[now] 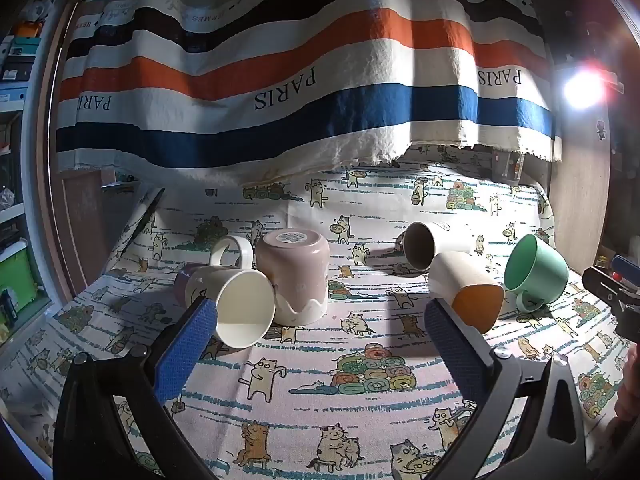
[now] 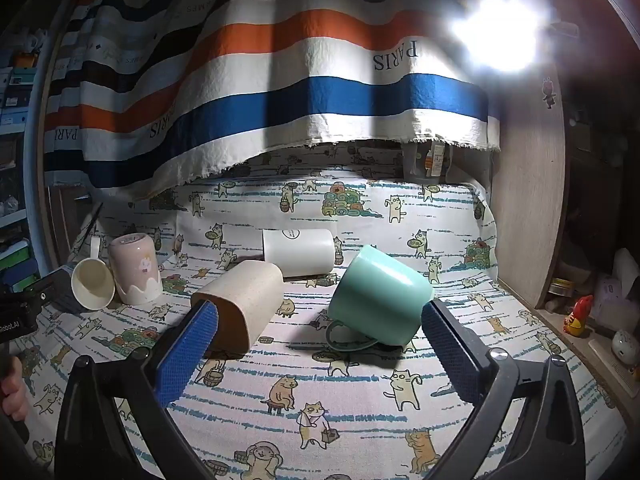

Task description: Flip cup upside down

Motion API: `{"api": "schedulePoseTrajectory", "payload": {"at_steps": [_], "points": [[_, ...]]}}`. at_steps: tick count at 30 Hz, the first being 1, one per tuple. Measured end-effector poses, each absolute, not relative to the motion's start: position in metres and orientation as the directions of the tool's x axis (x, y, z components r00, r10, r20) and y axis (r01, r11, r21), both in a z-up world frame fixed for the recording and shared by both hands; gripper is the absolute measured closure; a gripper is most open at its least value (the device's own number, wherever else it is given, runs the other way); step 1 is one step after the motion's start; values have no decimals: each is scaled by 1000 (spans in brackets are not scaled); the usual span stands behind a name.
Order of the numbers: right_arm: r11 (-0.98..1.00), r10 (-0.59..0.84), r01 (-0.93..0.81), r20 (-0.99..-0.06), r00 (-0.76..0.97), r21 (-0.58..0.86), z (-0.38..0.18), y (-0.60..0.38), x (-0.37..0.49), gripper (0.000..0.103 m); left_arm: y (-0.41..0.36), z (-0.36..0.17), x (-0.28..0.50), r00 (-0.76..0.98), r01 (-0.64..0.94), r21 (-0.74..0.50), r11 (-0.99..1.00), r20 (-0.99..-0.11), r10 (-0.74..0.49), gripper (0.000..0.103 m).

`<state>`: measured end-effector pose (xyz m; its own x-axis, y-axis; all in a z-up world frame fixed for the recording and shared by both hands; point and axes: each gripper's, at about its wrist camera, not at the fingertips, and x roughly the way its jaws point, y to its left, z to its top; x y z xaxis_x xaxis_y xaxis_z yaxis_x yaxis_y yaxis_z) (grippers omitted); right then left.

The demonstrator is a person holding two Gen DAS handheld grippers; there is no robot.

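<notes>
Several cups lie on the cat-print cloth [image 1: 304, 380]. A pink cup [image 1: 294, 280] [image 2: 136, 270] stands upside down. A cream mug [image 1: 236, 304] [image 2: 91, 284] lies on its side beside it. A beige cup with orange inside [image 1: 466, 290] [image 2: 240, 300], a white cup [image 1: 434, 242] [image 2: 300, 252] and a green mug [image 1: 536, 270] [image 2: 380, 300] also lie on their sides. My left gripper [image 1: 320, 320] is open and empty, between the cream mug and the beige cup. My right gripper [image 2: 318, 320] is open and empty, just before the green mug.
A striped "PARIS" blanket [image 1: 304, 80] hangs behind the table. A bright lamp [image 2: 500, 36] glares at the upper right. A wooden panel [image 2: 528, 208] bounds the right side, with small items [image 2: 578, 316] beyond it. Shelves [image 1: 16, 200] stand at the left.
</notes>
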<state>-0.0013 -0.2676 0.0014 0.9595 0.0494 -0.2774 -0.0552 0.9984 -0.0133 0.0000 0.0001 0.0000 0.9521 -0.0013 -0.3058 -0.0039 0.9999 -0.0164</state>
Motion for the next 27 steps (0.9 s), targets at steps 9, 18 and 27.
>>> {"api": "schedulePoseTrajectory", "payload": {"at_steps": [9,18,27], "points": [[998,49,-55,-279,959,-13,2,-268,-1,0,0,0,0,952,-9,-16,1000,-305,3,0],[998,49,-55,-279,959,-13,2,-268,-1,0,0,0,0,952,-8,-18,1000,-306,2,0],[998,50,-55,-279,959,-12,2,-268,-1,0,0,0,0,952,-9,-18,1000,-306,3,0]]}}
